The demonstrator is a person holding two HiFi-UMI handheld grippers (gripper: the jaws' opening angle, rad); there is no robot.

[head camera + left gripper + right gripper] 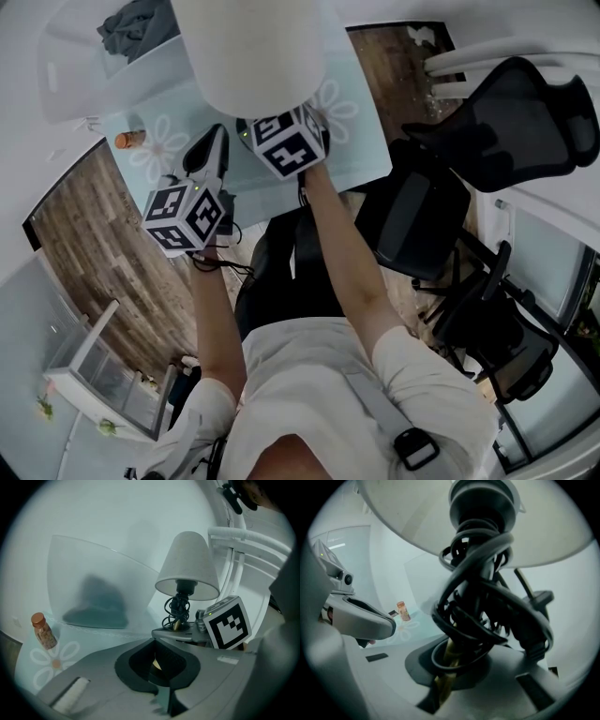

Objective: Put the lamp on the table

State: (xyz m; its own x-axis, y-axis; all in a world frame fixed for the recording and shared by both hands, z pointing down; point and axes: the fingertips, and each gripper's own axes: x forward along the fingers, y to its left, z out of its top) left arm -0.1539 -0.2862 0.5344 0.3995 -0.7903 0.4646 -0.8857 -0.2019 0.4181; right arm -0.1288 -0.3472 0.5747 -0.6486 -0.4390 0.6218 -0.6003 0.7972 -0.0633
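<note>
The lamp has a white shade [253, 52] and a black cord [483, 611] wound round its thin brass stem [449, 658]. My right gripper [443, 681] is shut on that stem just under the cord bundle and holds the lamp [187, 564] upright over the pale glass table [361, 141]. The lamp's foot is hidden below the gripper. In the head view the right gripper [281, 122] sits under the shade. My left gripper [211, 141] hovers to its left, jaws together with nothing in them [161, 667].
A small orange bottle [43, 631] stands on the table's left, near a flower print. A dark cloth [136, 23] lies on a curved clear chair at the back. A black office chair [516, 112] stands to the right, on wood flooring [94, 253].
</note>
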